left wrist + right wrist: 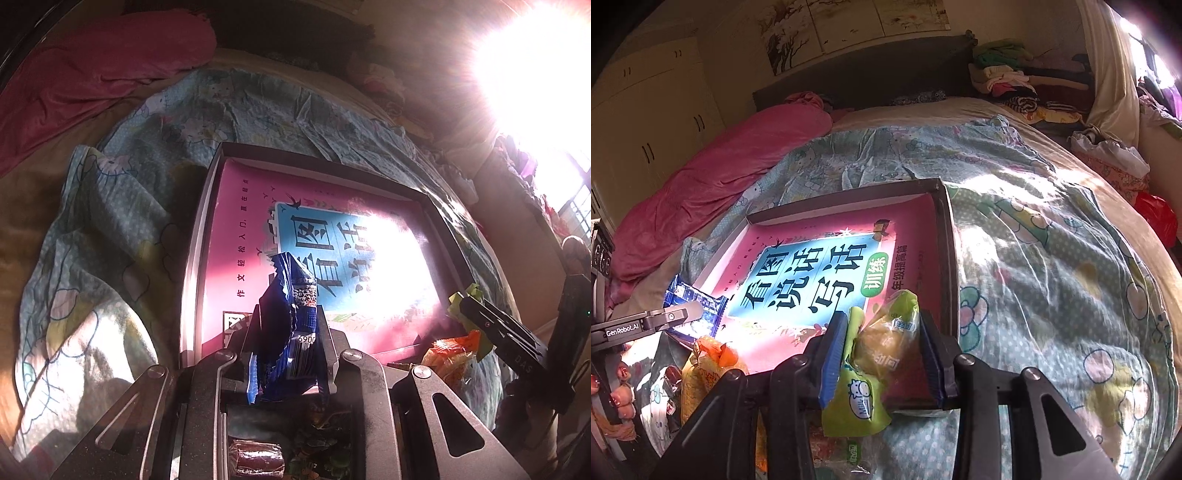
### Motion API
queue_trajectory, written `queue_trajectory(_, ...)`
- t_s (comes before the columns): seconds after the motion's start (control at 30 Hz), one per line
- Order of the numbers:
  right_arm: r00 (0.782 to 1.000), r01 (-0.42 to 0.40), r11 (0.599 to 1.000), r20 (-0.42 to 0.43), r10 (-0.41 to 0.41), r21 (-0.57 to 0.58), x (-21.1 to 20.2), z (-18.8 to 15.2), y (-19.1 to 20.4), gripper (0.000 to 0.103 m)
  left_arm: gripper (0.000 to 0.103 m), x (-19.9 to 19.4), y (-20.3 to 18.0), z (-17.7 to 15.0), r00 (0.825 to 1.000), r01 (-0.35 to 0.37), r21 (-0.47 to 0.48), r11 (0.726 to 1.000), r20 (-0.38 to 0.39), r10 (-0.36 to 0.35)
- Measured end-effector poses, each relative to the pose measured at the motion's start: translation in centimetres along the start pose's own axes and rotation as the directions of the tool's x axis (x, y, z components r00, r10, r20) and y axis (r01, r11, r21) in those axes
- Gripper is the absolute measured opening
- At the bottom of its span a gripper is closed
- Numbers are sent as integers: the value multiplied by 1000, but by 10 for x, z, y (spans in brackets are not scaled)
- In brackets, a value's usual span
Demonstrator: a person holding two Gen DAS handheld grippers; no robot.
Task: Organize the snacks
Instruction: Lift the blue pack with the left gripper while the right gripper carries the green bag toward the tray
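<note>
The shallow pink-lined cardboard box (pixel 942 236) lies on the bed w/ nothing in it. A crinkly blue snack packet (pixel 291 332) is pinched by the left tongs (pixel 290 328), a green-yellow milk-bread bag (pixel 882 354) by the right tongs (pixel 886 354), both above the box's near edge. The slack bag may be dropped outside if released early.

Open box (pixel 943 236), raised rim around

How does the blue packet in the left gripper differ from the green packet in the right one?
The blue packet is dark foil with a barcode and a QR code showing; the green packet is partly clear, with yellowish contents and a cartoon cow. The blue packet looks flat and creased, the green packet plump. Both have a gripper shut on them, left gripper and right gripper, over the near edge of the pink tray.
</note>
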State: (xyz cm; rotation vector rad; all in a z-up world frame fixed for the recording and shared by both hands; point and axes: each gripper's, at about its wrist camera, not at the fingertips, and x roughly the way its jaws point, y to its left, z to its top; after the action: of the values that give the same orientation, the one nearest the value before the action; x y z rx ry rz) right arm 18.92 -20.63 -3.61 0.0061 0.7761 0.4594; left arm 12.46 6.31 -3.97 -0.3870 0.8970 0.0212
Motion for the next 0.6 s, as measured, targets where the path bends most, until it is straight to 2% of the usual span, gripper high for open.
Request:
queue_trajectory(0.1, 1000, 2, 1000, 0, -2, -15, -5, -3, 2, 41, 24, 0, 1, -1, 1000, -1, 1, 1000, -3, 1)
queue_trajectory(0.23, 1000, 7, 1000, 1, -7, -10, -10, -4, 0, 48, 27, 1, 1, -2, 1000, -11, 1, 1000, -15, 11)
queue_trajectory(0.6, 1000, -16, 999, 22, 15, 35, -22, -4, -7, 48, 42, -1, 3, -6, 998, -54, 14, 998, -32, 55)
